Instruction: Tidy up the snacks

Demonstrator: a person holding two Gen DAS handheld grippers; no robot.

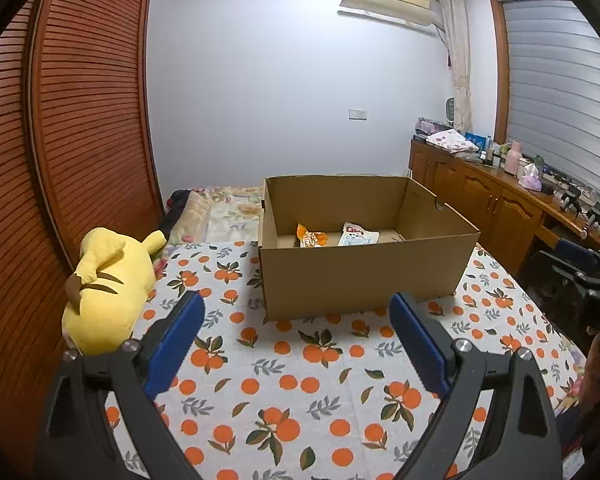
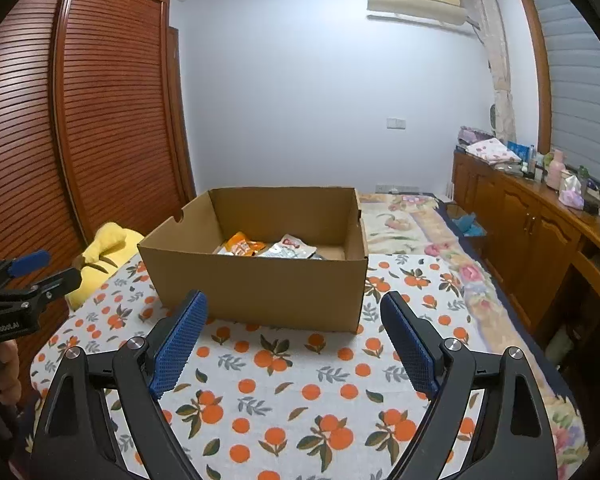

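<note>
Cardboard box (image 1: 364, 276) — open top up, long axis crosswise

matt cardboard box (image 1: 364, 276), glossy snack packets (image 1: 358, 234), printed cloth (image 1: 300, 380), slatted wood wardrobe (image 1: 80, 120).

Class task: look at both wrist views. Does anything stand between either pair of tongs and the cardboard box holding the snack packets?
Nothing visible does. Only bare orange-print cloth lies between the open left tongs, the open right tongs and the cardboard box. The yellow plush toy lies off to the left, out of the path. The packets are already inside.
</note>
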